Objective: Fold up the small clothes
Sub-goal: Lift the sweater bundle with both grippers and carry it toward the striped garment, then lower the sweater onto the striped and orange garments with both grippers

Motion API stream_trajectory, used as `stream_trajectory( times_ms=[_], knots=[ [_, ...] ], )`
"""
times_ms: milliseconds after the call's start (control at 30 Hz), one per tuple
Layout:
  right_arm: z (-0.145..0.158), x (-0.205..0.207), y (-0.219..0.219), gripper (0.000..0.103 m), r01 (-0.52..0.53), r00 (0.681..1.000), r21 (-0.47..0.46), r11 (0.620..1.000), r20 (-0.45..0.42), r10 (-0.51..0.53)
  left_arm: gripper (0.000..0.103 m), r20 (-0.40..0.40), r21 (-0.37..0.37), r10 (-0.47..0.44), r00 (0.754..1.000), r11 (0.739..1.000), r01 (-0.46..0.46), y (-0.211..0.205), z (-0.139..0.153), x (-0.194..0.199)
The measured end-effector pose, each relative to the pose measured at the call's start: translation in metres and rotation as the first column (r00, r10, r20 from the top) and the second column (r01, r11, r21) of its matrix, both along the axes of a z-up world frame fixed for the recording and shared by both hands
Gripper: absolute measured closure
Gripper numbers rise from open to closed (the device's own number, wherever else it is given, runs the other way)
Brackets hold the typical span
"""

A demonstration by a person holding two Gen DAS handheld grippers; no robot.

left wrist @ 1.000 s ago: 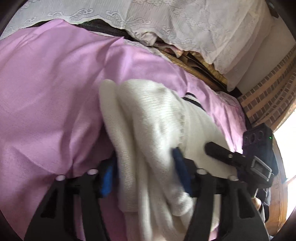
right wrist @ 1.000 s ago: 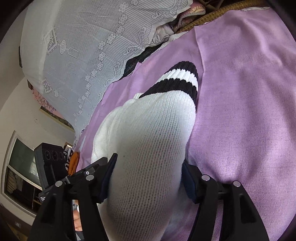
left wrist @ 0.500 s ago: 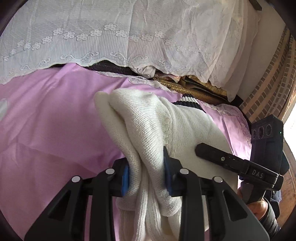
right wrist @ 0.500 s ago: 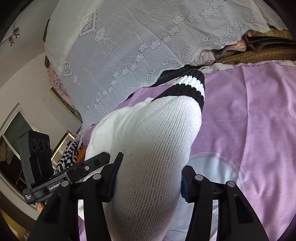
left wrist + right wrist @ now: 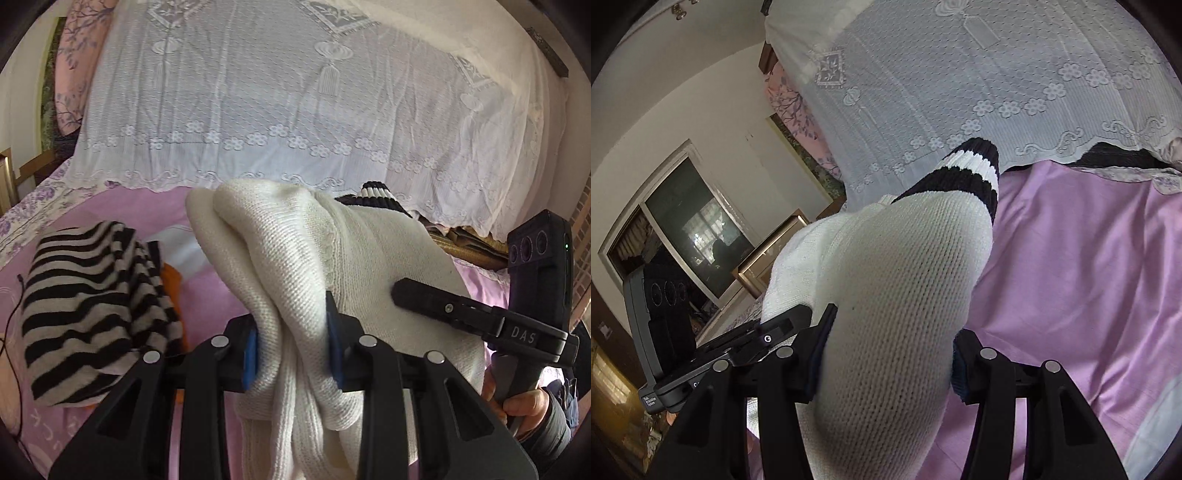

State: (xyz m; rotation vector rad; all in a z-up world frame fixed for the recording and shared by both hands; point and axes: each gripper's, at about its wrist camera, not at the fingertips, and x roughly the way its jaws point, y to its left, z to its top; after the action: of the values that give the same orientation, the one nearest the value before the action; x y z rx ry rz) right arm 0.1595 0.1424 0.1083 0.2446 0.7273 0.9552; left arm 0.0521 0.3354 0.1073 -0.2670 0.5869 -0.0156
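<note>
White knit sock [image 5: 295,258], ribbed with black bands at its cuff [image 5: 967,170], hangs in the air above the purple bed sheet [image 5: 1089,277], pinched by both claws. The left claw [image 5: 291,349] is closed on the bunched toe end; the right claw [image 5: 886,363] is clamped across the wider leg part. The sock's long axis runs from one claw to the other, cuff pointing away. A striped garment [image 5: 85,306] lies on the bed at the left, probably the place to set the sock beside.
</note>
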Motion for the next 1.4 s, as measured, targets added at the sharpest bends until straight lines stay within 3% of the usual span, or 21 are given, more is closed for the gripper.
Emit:
stream_trajectory(
  times_ms=[300,567,800,1000,1167,1267,1400],
  knots=[
    [0.035,-0.002,0.114,0.049,-0.131,0.990,-0.025,0.991,0.053,0.132,0.074,0.076,-0.042,0.160,0.984,0.987,-0.157,0.101,0.010,-0.044],
    [0.039,0.005,0.185,0.049,-0.184,0.981,-0.055,0.981,0.057,0.187,0.074,0.098,-0.067,0.268,0.958,0.963,-0.262,0.161,0.001,-0.050],
    [0.020,0.025,0.235,0.049,-0.183,0.983,-0.081,0.980,0.012,0.184,0.074,0.071,-0.116,0.331,0.941,0.940,-0.322,0.210,-0.020,-0.031],
    [-0.019,0.045,0.252,0.048,-0.157,0.988,-0.155,0.975,-0.038,0.153,0.072,-0.025,-0.142,0.340,0.940,0.930,-0.340,0.232,-0.058,-0.008],
    [-0.042,0.058,0.245,0.044,-0.150,0.987,-0.165,0.975,-0.084,0.138,0.063,-0.033,-0.030,0.356,0.934,0.933,-0.357,0.217,-0.070,0.000],
    [-0.051,0.062,0.240,0.034,-0.137,0.988,-0.179,0.974,-0.096,0.121,0.061,-0.020,0.052,0.377,0.926,0.925,-0.375,0.203,-0.073,0.004],
    [-0.059,0.068,0.234,0.030,-0.136,0.983,-0.136,0.981,-0.142,0.117,0.061,-0.004,0.133,0.400,0.917,0.909,-0.396,0.190,-0.074,0.006]
  ],
)
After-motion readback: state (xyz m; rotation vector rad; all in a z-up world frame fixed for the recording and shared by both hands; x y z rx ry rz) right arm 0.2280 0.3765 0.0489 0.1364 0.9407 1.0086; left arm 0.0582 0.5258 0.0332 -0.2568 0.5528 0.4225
